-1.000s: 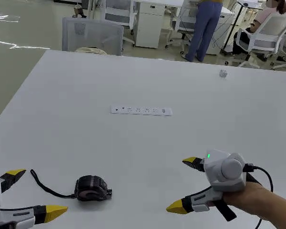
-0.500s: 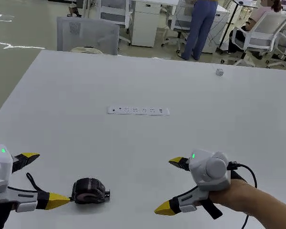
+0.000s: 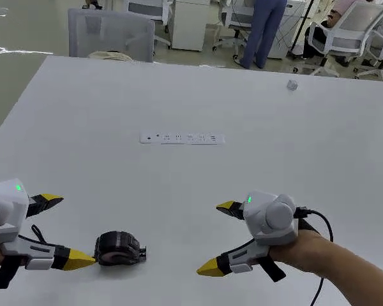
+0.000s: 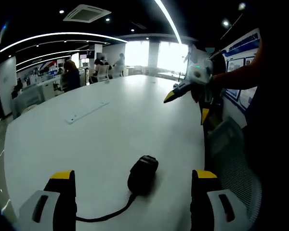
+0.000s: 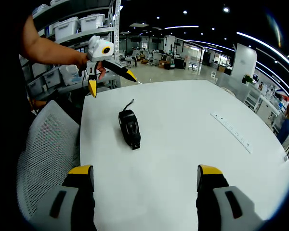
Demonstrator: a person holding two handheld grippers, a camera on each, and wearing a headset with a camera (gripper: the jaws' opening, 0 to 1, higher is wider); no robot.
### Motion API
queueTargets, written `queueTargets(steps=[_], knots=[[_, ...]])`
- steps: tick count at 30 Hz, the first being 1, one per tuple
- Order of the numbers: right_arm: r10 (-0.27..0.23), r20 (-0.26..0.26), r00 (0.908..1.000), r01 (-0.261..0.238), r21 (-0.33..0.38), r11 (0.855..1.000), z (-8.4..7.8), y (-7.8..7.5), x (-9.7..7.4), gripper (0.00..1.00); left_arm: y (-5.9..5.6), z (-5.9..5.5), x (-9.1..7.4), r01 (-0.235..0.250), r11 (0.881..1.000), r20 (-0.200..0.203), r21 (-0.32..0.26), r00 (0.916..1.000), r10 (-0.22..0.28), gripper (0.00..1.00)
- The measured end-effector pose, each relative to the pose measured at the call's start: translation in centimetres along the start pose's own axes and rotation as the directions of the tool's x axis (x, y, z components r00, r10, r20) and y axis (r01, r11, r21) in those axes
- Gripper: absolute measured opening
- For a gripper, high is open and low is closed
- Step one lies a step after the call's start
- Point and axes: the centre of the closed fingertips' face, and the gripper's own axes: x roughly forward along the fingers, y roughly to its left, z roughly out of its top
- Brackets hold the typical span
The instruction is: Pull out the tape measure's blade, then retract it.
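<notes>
Black tape measure [image 3: 119, 248] lies on the table [image 3: 179, 83], blade unpulled, just beside my left tongs [image 3: 73, 229]; my right tongs [image 3: 212, 238] hover near. Both gape open, empty. Approach step, I judge: next, clamp the case, then pinch the blade's hook.

There is one tape measure [image 3: 118, 248]. There are two grippers, the left gripper [image 3: 70, 229] and the right gripper [image 3: 214, 237]. One power strip [image 3: 182, 138] lies on one table [image 3: 293, 159].
</notes>
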Motion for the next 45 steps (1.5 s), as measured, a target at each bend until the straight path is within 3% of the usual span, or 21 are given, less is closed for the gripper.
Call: queueTargets(steps=[7, 14, 18, 23, 29, 34, 39, 42, 43, 45], knots=[[0.012, 0.007, 0.9999, -0.012, 0.011, 1.000, 0.6, 0.2, 0.7, 0.89, -0.6, -0.4, 0.9, 0.060, 0.996, -0.076, 0.063, 0.9956, -0.055, 0.94], [0.018, 0.006, 0.9998, -0.018, -0.008, 1.000, 1.3, 0.1, 1.6, 0.89, -0.4, 0.3, 1.9, 0.090, 0.991, -0.104, 0.095, 0.9913, -0.080, 0.94], [0.023, 0.030, 0.9993, -0.023, -0.004, 1.000, 2.6, 0.0, 2.1, 0.89, -0.2, 0.1, 2.4, 0.107, 0.985, -0.165, 0.137, 0.9826, -0.084, 0.89], [0.037, 0.013, 0.9992, -0.036, -0.042, 0.998, 2.7, -0.1, 3.0, 0.89, -0.3, 0.3, 3.3, 0.134, 0.978, -0.180, 0.160, 0.9781, -0.104, 0.91], [0.056, 0.008, 0.9984, -0.056, -0.043, 0.998, 2.9, 0.2, 4.0, 0.88, -0.4, -0.2, 4.4, 0.154, 0.974, -0.230, 0.164, 0.9665, -0.115, 0.91], [0.069, -0.015, 0.9975, -0.070, -0.042, 0.997, 2.9, 0.3, 4.8, 0.85, -1.4, -0.5, 5.3, 0.208, 0.959, -0.259, 0.193, 0.9535, -0.154, 0.91], [0.077, -0.022, 0.9968, -0.078, -0.053, 0.996, 3.1, 0.3, 5.6, 0.84, -1.5, -0.8, 6.3, 0.221, 0.951, -0.293, 0.215, 0.9439, -0.153, 0.91], [0.089, -0.030, 0.9956, -0.091, -0.067, 0.994, 3.3, 0.4, 6.3, 0.83, -1.7, -1.2, 6.9, 0.247, 0.937, -0.322, 0.246, 0.9329, -0.161, 0.90], [0.093, -0.034, 0.9951, -0.095, -0.069, 0.993, 3.3, 0.5, 6.5, 0.83, -1.8, -1.2, 7.1, 0.258, 0.928, -0.325, 0.268, 0.9312, -0.165, 0.89], [0.104, -0.047, 0.9934, -0.108, -0.080, 0.991, 3.3, 0.7, 6.9, 0.81, -1.9, -1.2, 7.4, 0.255, 0.928, -0.327, 0.271, 0.9313, -0.161, 0.85]])
